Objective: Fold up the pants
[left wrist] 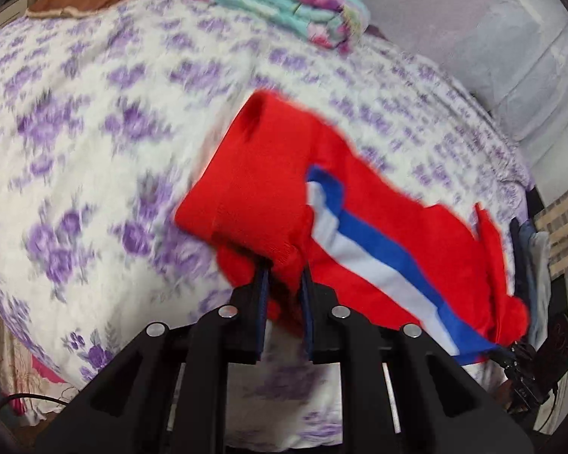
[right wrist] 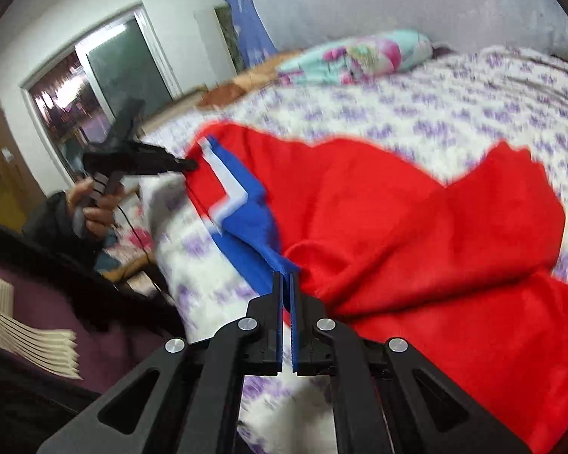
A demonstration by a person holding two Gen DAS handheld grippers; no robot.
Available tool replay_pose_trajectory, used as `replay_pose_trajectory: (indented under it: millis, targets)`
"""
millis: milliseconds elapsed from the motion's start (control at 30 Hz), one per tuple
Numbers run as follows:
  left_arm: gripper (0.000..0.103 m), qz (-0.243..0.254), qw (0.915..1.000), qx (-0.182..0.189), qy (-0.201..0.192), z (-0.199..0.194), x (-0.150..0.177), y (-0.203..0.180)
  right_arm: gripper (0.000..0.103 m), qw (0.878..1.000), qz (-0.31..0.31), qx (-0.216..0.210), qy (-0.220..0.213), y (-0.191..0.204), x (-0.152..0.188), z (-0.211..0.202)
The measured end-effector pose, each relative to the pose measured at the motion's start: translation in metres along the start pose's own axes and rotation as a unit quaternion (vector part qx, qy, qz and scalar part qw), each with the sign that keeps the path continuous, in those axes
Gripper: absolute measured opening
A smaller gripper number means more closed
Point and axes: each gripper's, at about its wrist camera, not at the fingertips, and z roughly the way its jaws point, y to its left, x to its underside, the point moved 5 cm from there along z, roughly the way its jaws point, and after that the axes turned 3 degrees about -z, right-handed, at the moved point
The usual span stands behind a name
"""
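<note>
Currently: red pants (right wrist: pixel 397 227), lifted off flowered bed (left wrist: pixel 94 132), one edge clenched between left gripper (left wrist: pixel 284 265) fingers, striped side pinched by right gripper (right wrist: pixel 287 278), apparently to spread them for folding.

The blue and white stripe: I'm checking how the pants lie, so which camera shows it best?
The left wrist view: the stripe runs long and unbroken across the red pants. The right wrist view shows only a short, kinked piece.
</note>
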Motion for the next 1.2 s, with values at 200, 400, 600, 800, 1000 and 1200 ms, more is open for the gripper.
replay_pose_trajectory:
  millis: [200, 400, 600, 800, 1000, 1200]
  targets:
    - [0.014, 0.02, 0.9997, -0.009, -0.008, -0.009, 0.004, -0.007, 0.007, 1.0, -0.007, 0.013, 0.014, 0.002, 0.009, 0.006]
    - [0.014, 0.102, 0.9941, -0.018, -0.033, -0.055, 0.017, -0.053, 0.074, 0.997, -0.022, 0.057, -0.043, 0.016, -0.022, -0.048]
    - [0.035, 0.254, 0.9635, -0.013, -0.085, -0.051, 0.021, -0.142, 0.1, 0.965, 0.047, 0.246, -0.073, -0.035, -0.096, -0.087]
    - [0.034, 0.227, 0.9736, -0.016, 0.022, 0.049, 0.034, -0.131, 0.058, 0.901, 0.161, 0.389, 0.102, -0.119, -0.085, 0.017]
    - [0.034, 0.241, 0.9702, -0.005, 0.017, 0.049, 0.044, -0.122, 0.005, 0.903, 0.168, 0.394, 0.028, -0.107, -0.046, -0.016]
    - [0.034, 0.234, 0.9719, 0.02, 0.018, 0.048, 0.043, -0.118, 0.006, 0.885, 0.271, 0.335, -0.178, -0.071, 0.013, -0.125]
